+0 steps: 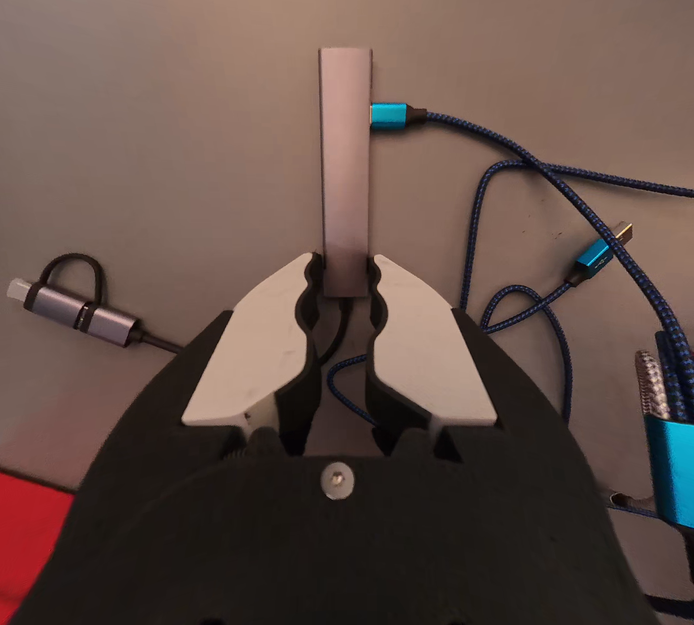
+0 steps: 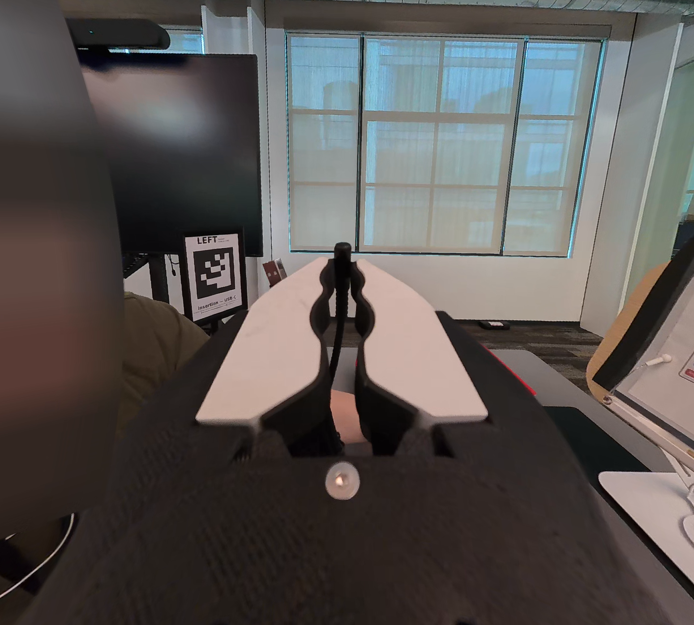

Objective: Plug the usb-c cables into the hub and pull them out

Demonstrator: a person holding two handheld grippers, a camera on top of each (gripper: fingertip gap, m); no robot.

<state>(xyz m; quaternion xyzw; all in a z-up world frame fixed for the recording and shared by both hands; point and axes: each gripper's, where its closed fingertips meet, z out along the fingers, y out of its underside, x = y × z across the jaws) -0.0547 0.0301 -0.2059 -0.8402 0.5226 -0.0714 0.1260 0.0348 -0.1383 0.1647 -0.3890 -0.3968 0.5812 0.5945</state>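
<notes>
In the left wrist view my left gripper (image 1: 344,263) is shut on the near end of a slim grey hub (image 1: 345,163) that lies on the grey table (image 1: 169,118). A bright blue plug (image 1: 388,116) on a blue braided cable (image 1: 555,175) sits in the hub's right side. A second blue plug (image 1: 599,259) lies loose to the right. In the right wrist view my right gripper (image 2: 341,265) is shut on a black cable plug (image 2: 341,254), raised and pointing into the room. Its black cable (image 2: 336,340) runs back between the fingers.
The hub's own grey adapter plug (image 1: 80,310) lies at the left. A large blue connector (image 1: 672,471) is close at the right edge, with a red surface (image 1: 26,516) at the bottom left. The right wrist view shows a dark screen (image 2: 180,156), a marker sign (image 2: 214,272), an olive sleeve (image 2: 157,340) and a tilted display (image 2: 653,362). There is about 40 centimetres between the tips of the two grippers.
</notes>
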